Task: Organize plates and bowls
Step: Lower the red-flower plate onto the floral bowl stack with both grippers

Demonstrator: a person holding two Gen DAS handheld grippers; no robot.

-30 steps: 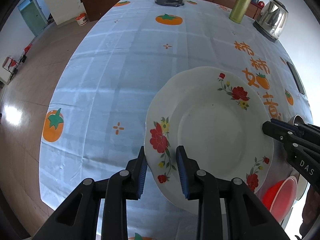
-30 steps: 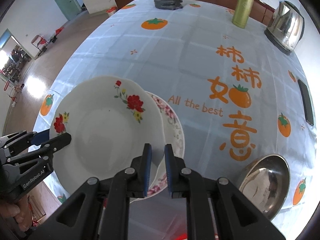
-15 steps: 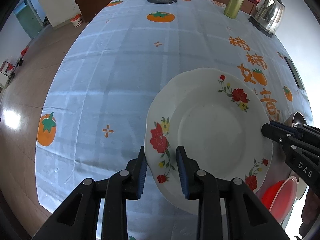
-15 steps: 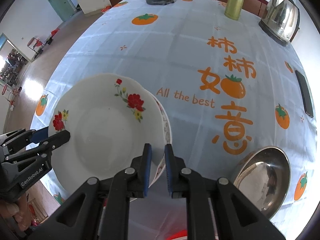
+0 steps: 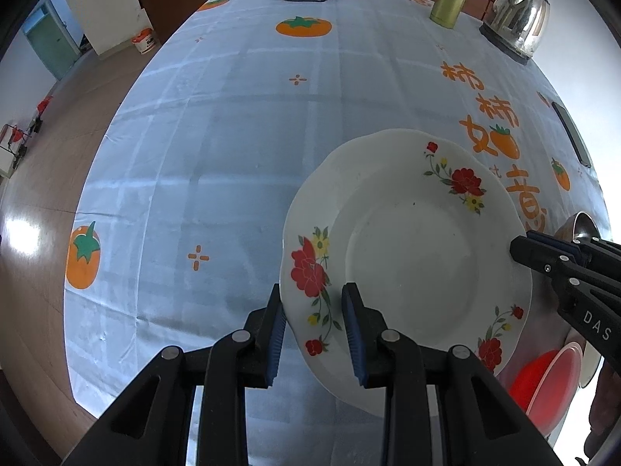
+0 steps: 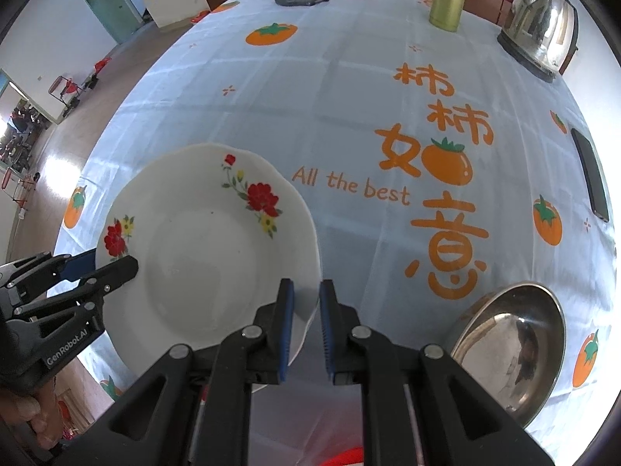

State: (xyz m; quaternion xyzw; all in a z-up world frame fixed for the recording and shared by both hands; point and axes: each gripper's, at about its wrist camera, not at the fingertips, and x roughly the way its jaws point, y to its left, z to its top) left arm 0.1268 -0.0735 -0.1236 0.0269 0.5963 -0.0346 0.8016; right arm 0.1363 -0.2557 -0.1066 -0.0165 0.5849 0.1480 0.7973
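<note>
Now | left claw: grips floral plate rim | right claw: grips opposite rim

Each fisheye camera sat close behind its own fingers, looking forward and down over the table toward its far edge. The left view came from nearer the left edge, the right from nearer the right. Both shared the floral plate and kettle.
</note>
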